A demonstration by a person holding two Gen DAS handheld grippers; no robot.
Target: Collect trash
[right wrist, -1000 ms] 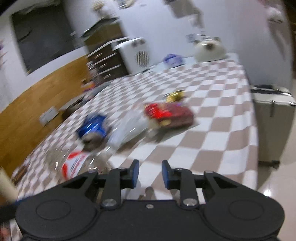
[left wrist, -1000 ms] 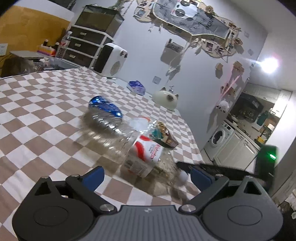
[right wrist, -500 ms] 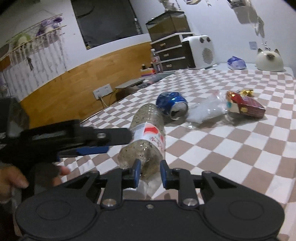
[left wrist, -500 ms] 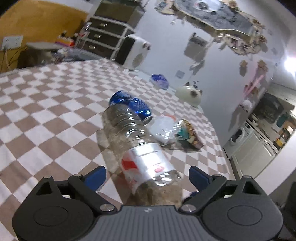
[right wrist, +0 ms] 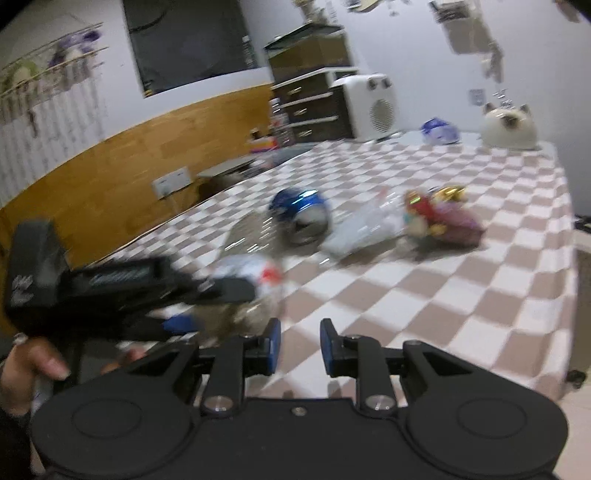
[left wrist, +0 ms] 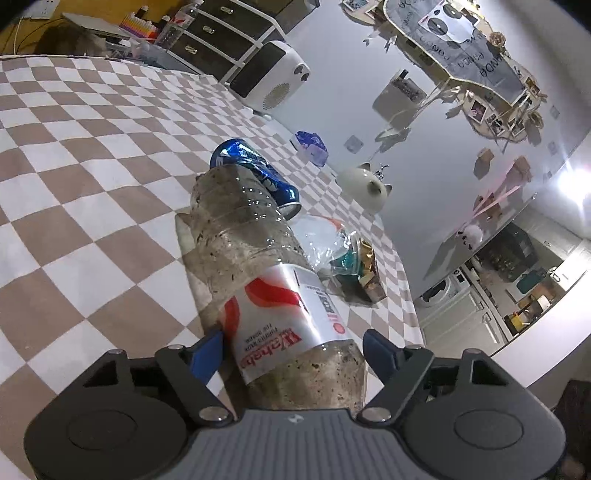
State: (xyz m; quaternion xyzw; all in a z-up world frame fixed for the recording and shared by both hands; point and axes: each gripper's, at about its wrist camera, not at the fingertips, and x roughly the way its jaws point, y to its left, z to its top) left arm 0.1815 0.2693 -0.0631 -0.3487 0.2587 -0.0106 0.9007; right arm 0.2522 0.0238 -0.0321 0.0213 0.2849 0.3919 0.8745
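Observation:
A dirty clear plastic bottle with a red and white label lies on the checked tablecloth. My left gripper straddles its label end, jaws closing; the left pad touches the label, the right pad stands just off it. Behind the bottle lie a crushed blue can, a clear plastic bag and a teal and gold snack wrapper. The blurred right wrist view shows the can, the bag and a red wrapper. My right gripper hovers beside the bottle, narrowly open, with nothing between its pads.
A white heater, a blue packet and a cat-shaped ornament stand along the table's far edge. Dark drawers are behind. A hand holds the left gripper. The table's right edge drops to the floor.
My left gripper has pushed forward and down along the bottle, and its jaws have narrowed around the label end. The right view swung so the left gripper now fills its left side.

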